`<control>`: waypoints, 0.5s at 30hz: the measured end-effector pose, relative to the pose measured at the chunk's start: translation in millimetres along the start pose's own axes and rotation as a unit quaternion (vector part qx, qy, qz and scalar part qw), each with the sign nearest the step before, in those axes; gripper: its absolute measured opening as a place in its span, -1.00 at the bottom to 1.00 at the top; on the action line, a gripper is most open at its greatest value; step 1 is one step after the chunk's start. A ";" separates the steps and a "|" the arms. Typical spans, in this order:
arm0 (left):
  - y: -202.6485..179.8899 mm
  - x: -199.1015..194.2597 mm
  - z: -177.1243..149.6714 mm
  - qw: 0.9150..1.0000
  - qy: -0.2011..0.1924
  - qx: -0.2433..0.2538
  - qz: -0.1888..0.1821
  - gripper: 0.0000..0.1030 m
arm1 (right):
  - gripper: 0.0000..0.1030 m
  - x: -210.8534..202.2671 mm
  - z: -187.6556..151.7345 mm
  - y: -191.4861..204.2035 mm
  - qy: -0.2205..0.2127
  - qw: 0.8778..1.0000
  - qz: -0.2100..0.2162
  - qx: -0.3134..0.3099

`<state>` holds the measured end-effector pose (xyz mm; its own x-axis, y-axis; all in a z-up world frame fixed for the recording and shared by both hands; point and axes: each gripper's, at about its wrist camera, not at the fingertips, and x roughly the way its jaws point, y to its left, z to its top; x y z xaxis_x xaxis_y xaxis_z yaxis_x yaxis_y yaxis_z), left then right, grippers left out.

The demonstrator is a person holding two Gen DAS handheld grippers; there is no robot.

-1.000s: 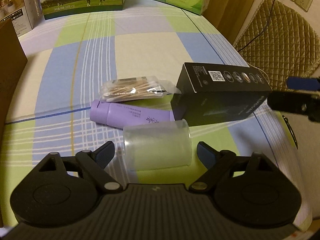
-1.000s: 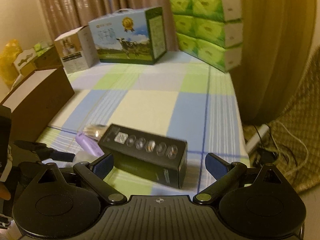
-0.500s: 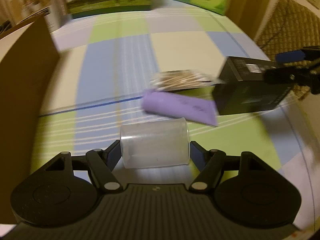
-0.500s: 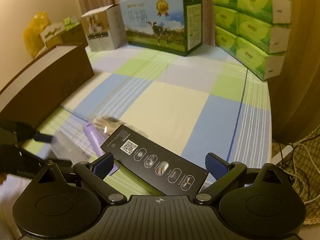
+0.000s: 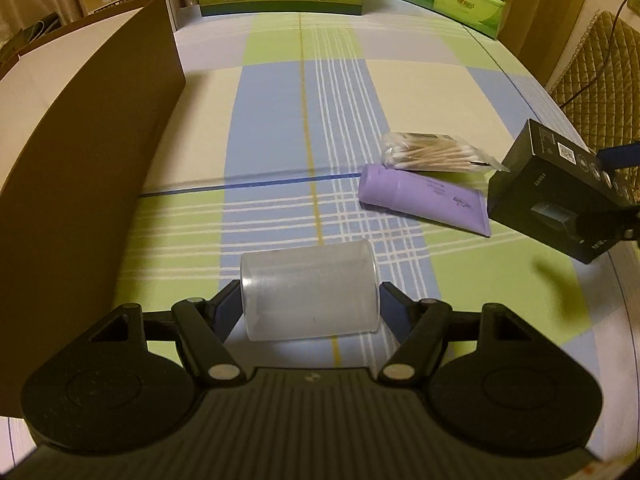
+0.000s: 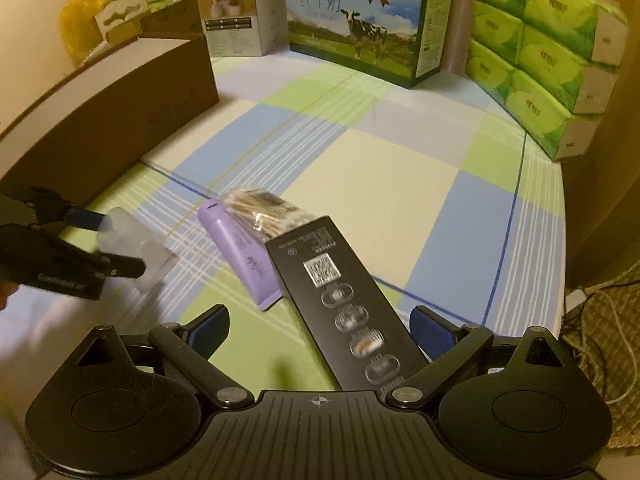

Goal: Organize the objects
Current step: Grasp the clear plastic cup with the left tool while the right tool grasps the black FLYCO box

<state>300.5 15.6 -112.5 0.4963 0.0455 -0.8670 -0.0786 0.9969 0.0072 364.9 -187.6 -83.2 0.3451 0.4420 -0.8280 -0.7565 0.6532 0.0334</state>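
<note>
My left gripper (image 5: 310, 300) is shut on a clear plastic cup (image 5: 310, 288) held on its side just above the checked bedsheet. It is also in the right wrist view, the left gripper (image 6: 108, 242) with the cup (image 6: 132, 240) at the left. My right gripper (image 6: 320, 322) straddles a long black box (image 6: 348, 300) that lies slantwise. Its jaws are closing, and the left pad is still well clear of the box. A purple tube (image 5: 424, 200) and a bag of cotton swabs (image 5: 432, 154) lie beside the box.
A large brown cardboard box (image 5: 80, 160) stands along the left side. At the back stand a milk carton (image 6: 360, 20), a white box (image 6: 236, 20) and stacked green tissue packs (image 6: 540, 60). A quilted chair (image 5: 592, 72) and floor cables (image 6: 600, 320) are off the right edge.
The left gripper closed on the cup and carried it left, towards the brown box. The right gripper rolled and came down over the black box, which now sits between its jaws.
</note>
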 end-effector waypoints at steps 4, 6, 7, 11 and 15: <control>-0.5 0.1 -0.6 1.000 0.003 -0.001 0.002 0.35 | 0.01 10.1 4.8 6.4 0.011 0.999 -0.038 -0.016; -0.7 -0.5 -1.3 1.000 0.005 -0.001 0.002 0.35 | -0.09 9.4 4.3 5.0 0.015 0.999 -0.029 -0.008; -0.9 -1.2 -1.8 1.000 0.007 0.000 0.003 0.35 | -0.16 8.1 3.1 6.1 0.019 1.000 -0.024 -0.007; -2.3 -4.1 -3.9 1.000 0.011 0.003 0.005 0.35 | -0.21 1.2 -3.1 9.5 0.035 0.999 -0.013 0.012; -2.7 -6.9 -6.9 1.000 0.013 0.004 0.002 0.35 | -0.21 -9.4 -14.9 15.2 0.045 0.999 -0.003 0.030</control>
<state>291.2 12.2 -110.0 0.4728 0.0482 -0.8798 -0.0733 0.9972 0.0152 341.9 -191.0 -83.3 0.2966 0.3827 -0.8750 -0.7186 0.6929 0.0594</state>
